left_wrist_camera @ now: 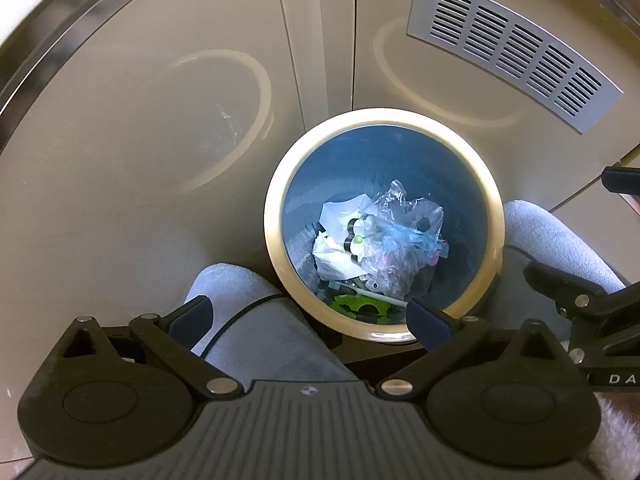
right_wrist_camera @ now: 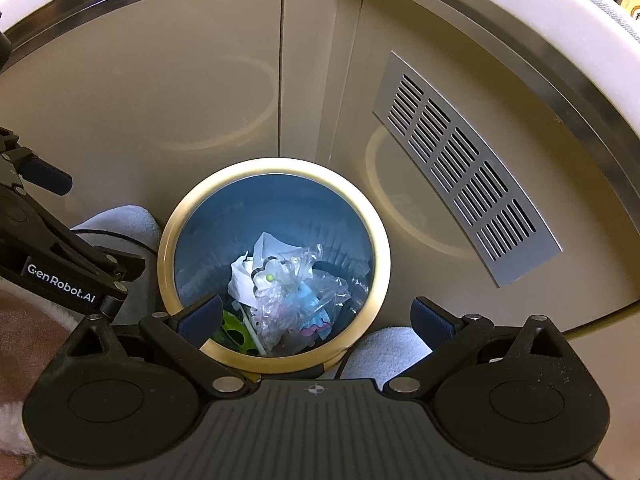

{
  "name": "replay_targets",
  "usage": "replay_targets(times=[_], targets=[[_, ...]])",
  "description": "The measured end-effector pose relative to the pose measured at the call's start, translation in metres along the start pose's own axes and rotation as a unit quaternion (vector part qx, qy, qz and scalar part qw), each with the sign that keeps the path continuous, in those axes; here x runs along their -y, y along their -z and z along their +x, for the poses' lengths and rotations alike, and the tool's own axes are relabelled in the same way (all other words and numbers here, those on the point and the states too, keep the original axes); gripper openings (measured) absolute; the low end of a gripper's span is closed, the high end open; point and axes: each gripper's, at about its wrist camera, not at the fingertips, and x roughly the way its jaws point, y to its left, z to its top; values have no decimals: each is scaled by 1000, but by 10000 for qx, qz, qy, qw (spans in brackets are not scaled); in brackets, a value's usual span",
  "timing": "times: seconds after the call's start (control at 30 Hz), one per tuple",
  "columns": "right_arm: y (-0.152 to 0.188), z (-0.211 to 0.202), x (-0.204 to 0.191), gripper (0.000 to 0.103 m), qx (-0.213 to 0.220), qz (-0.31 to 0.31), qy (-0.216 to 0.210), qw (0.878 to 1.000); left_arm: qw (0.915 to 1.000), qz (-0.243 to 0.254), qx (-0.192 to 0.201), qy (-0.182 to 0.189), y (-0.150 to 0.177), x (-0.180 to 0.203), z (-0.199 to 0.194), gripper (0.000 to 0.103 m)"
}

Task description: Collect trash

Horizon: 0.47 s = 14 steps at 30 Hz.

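Note:
A round bin with a cream rim (left_wrist_camera: 276,200) and blue inside stands on the floor against beige cabinet doors. In it lie crumpled white paper (left_wrist_camera: 338,220), a clear plastic bag (left_wrist_camera: 404,224) and a green piece (left_wrist_camera: 360,306). My left gripper (left_wrist_camera: 308,318) hovers open above the bin's near left rim, nothing between its fingers. In the right wrist view the same bin (right_wrist_camera: 172,240) sits below, with the paper (right_wrist_camera: 244,280) and bag (right_wrist_camera: 296,292) inside. My right gripper (right_wrist_camera: 318,318) is open over the bin's near rim and holds nothing.
A person's feet in light blue slippers (left_wrist_camera: 236,280) (right_wrist_camera: 386,350) stand either side of the bin. A metal vent grille (left_wrist_camera: 516,48) (right_wrist_camera: 464,184) is set in the right cabinet door. A white countertop edge (right_wrist_camera: 520,12) runs above. The other gripper shows at each view's side.

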Motion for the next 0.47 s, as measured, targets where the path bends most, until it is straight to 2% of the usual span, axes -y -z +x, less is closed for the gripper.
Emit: replay_targets(times=[0.47], targets=[[1, -5, -3, 100, 63, -8, 31, 10000, 10000, 0, 68, -12, -2, -4, -6, 103]])
